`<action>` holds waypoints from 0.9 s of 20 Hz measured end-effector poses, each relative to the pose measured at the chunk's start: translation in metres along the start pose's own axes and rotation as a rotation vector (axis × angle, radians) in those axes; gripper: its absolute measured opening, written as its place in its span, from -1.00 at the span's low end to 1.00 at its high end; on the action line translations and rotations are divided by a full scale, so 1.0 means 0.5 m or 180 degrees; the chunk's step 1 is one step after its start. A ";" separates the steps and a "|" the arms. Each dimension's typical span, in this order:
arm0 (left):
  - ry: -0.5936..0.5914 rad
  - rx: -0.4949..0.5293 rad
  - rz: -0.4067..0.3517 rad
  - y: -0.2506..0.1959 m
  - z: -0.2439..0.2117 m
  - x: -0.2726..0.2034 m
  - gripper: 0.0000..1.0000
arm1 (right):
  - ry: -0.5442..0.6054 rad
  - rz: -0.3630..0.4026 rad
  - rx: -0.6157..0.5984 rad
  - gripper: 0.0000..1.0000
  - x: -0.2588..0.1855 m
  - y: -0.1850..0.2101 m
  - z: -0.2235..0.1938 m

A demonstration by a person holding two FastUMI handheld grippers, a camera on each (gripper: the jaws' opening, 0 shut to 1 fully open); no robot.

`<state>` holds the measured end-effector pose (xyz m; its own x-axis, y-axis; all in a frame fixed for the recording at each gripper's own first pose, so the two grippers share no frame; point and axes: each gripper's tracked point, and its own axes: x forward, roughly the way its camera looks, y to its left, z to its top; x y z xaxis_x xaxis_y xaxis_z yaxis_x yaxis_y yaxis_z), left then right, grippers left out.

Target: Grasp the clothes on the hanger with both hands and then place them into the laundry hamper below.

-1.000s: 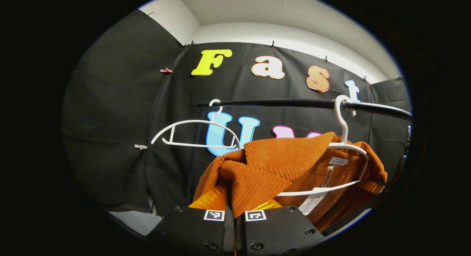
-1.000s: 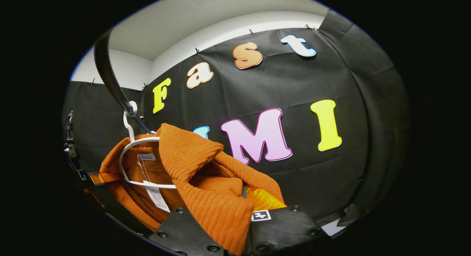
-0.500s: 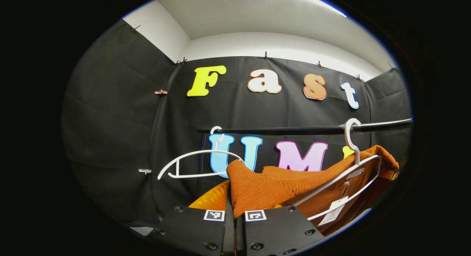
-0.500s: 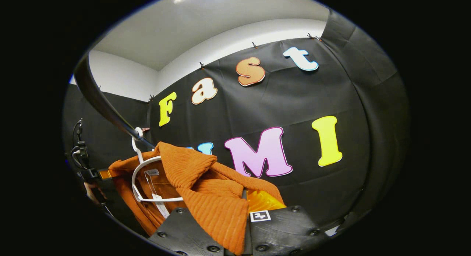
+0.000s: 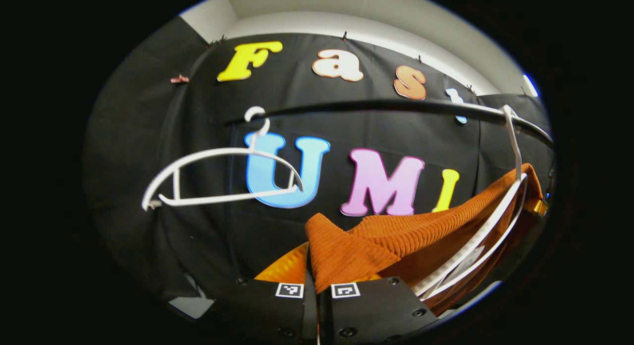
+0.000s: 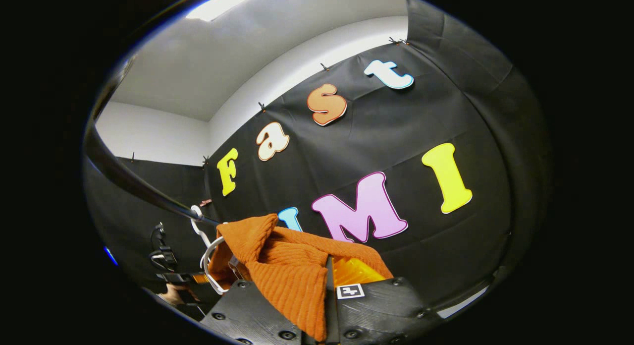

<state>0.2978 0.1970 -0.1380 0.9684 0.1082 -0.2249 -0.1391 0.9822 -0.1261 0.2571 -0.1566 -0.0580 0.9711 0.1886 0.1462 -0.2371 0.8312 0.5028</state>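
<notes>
My fingers [image 5: 346, 298] on both grippers pinch the orange sweater [image 5: 396, 236], its white hanger [image 5: 495, 226] hooked on the black rail [image 5: 371, 106].

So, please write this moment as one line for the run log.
left gripper: shut on orange garment | right gripper: shut on orange garment | garment hanger: on rail | hamper: pending
</notes>
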 end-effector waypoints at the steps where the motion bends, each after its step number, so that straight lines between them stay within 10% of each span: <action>1: 0.0041 -0.0050 -0.0142 -0.012 -0.021 0.005 -0.88 | -0.0055 0.0016 0.0002 -0.72 -0.002 0.002 0.009; 6: 0.0192 -0.0383 -0.0570 -0.036 -0.070 0.020 -0.88 | -0.0085 0.0059 0.0348 -0.72 -0.013 0.007 0.006; 13: 0.0056 -0.0054 -0.0086 0.076 0.039 0.030 -0.87 | 0.0674 0.0078 0.0133 -0.72 -0.021 0.017 -0.126; 18: -0.0075 -0.0133 0.0083 0.119 0.102 0.040 -0.88 | 0.0749 0.1071 0.0660 -0.89 -0.050 0.177 -0.132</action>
<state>0.3194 0.2657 -0.1008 0.9688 0.1377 -0.2060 -0.1724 0.9718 -0.1610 0.2137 -0.0535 -0.0733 0.8132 0.5635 0.1452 -0.5174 0.5859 0.6238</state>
